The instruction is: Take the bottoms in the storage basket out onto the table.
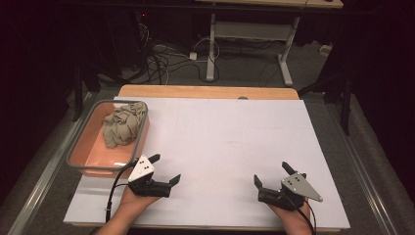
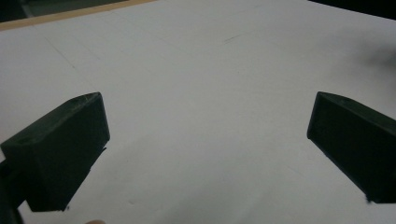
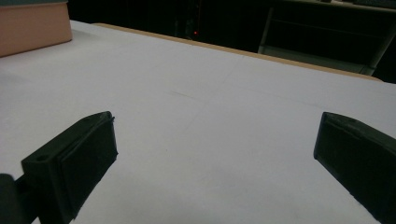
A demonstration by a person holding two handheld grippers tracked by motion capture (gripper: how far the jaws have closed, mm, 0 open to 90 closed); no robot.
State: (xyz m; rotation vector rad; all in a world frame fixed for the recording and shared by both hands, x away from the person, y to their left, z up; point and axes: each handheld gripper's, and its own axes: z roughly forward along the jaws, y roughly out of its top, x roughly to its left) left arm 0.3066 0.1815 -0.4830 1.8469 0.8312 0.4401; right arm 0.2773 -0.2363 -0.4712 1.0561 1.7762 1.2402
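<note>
Left gripper (image 1: 163,169), jaws spread and empty, sits nearer the crumpled cloth (image 1: 123,124): cloth at eleven o'clock inside the pink bin (image 1: 83,155). Right gripper (image 1: 272,175), likewise spread, lies well apart.

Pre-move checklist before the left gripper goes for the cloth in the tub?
1. left gripper jaws open, nothing between them: ok.
2. right gripper jaws open, empty, low over the white board: ok.
3. cloth lies bunched in the far half of the tub, reachable from above: ok.
4. Path from the left gripper to the tub free of other things: ok.
5. Cloth snagged or free: cannot tell.
</note>
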